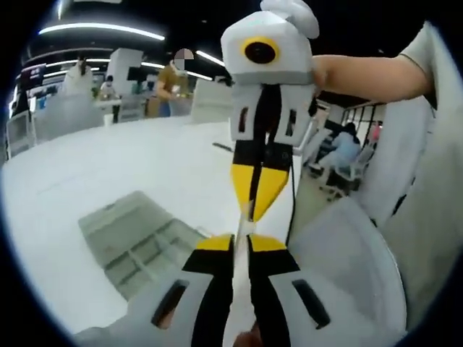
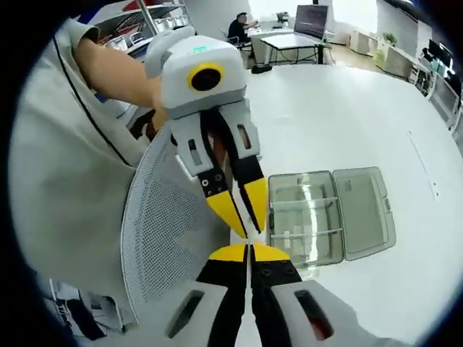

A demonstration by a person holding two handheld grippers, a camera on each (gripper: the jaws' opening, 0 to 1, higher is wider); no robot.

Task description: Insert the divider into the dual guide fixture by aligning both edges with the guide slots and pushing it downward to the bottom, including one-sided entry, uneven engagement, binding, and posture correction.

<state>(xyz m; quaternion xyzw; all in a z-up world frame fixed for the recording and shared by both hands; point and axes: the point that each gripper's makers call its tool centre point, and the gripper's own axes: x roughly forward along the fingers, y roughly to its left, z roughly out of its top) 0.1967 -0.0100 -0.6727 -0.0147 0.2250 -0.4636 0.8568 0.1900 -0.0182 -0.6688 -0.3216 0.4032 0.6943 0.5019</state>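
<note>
Divider [image 1: 248, 217], a thin pale strip, hangs above the counter [image 1: 108, 173], pinched at opposite ends by both claws. Left claw [image 1: 242, 242] is closed on its near end; right claw [image 1: 253, 210] grips the far end, tips pointing back. In the right gripper view, the right claw [image 2: 249, 249] meets the left claw [image 2: 246, 230] just beside the open clear box [image 2: 329, 213] lying on the counter.

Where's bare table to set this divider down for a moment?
Bare white table spreads beyond the open clear compartment box, toward the far desks, and also in front of it. It is crowded at the near edge, where the left claw and right claw meet beside the mesh chair back.
</note>
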